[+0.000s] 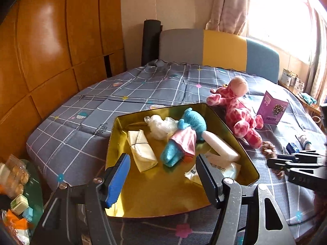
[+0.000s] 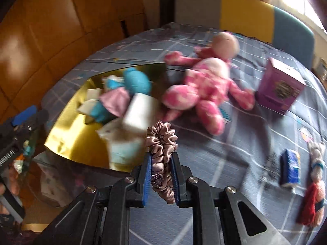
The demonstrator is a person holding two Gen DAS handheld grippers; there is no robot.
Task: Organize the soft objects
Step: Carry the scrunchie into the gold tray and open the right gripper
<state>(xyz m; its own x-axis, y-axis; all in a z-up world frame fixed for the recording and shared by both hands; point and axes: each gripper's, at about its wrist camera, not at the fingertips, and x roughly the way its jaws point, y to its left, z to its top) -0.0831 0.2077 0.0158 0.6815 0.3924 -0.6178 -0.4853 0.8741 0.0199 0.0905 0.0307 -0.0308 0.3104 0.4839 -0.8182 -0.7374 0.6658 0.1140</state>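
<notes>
Wooden wardrobe panels [image 1: 51, 47] line the far left. The bed [image 1: 85, 110], under a grey checked cover, carries the items. The left gripper [image 1: 163, 175] hovers over the near rim of the gold tray [image 1: 151, 196]; its fingers [image 1: 118, 181] stand apart with nothing between them. Inside the tray, left to right: a folded cream cloth [image 1: 142, 150], a crumpled clear plastic bag [image 1: 160, 125], a blue plush toy [image 1: 184, 134] in a pink garment, a white cylindrical roll [image 1: 220, 146] and a wet-wipe packet [image 1: 219, 168] at the near right corner. Just beside the tray's right wall lies a pink spotted plush giraffe [image 1: 239, 112] on the cover, with a purple box [image 1: 272, 108] upright to its right. The right gripper [image 2: 161, 175] has its fingers [image 2: 147, 178] clenched on a mauve satin scrunchie [image 2: 161, 143], which is lifted clear of the bed, just right of the tray's near corner. Further right on the cover lie a blue packet [image 2: 290, 168] and a knitted doll [image 2: 313, 187] in red. The right wrist view is motion-blurred.
</notes>
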